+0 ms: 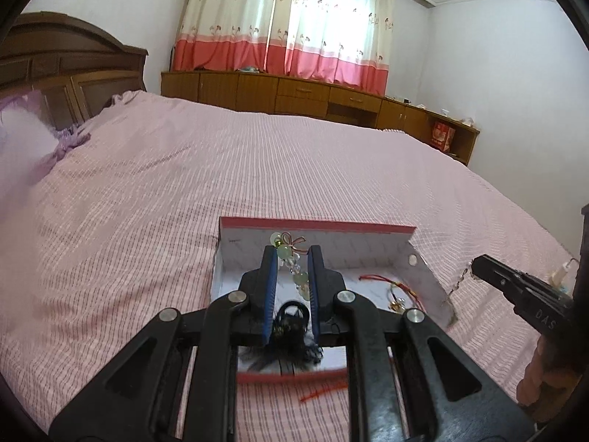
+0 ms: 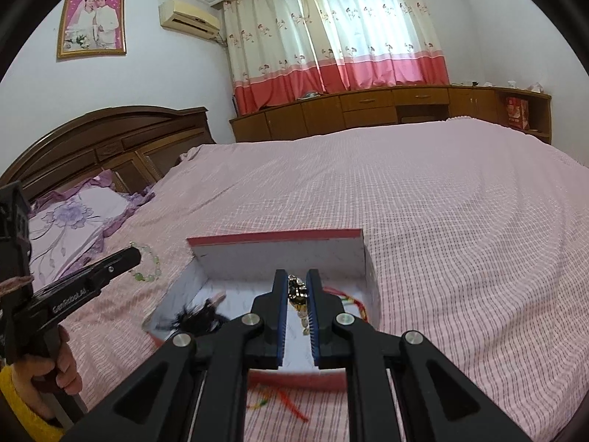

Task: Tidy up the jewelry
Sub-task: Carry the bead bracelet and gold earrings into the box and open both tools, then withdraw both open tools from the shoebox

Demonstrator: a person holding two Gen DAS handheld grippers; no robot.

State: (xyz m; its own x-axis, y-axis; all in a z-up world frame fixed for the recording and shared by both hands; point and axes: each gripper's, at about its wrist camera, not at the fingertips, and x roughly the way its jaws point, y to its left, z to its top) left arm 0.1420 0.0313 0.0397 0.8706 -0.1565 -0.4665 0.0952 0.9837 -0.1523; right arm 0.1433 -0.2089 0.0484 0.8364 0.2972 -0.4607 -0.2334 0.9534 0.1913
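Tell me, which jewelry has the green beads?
The bead strand held by the left gripper. The right gripper holds a gold and black piece; the red cord piece and black feathery one lie in the box.

Box [image 2: 279, 254] on bed [image 2: 441, 202]; feather piece [image 2: 195, 318] inside left, cord bracelet [image 2: 353, 300] inside right.

You could read little here. On the side of the left gripper [image 2: 127, 258], seen from your right wrist camera, white lettering spelled "GenRobot.AI". On the right gripper [image 1: 478, 263], seen from your left wrist camera, only the raised letters "DAS" showed before the frame edge. The red bag [image 1: 443, 136] carried print too small to read.
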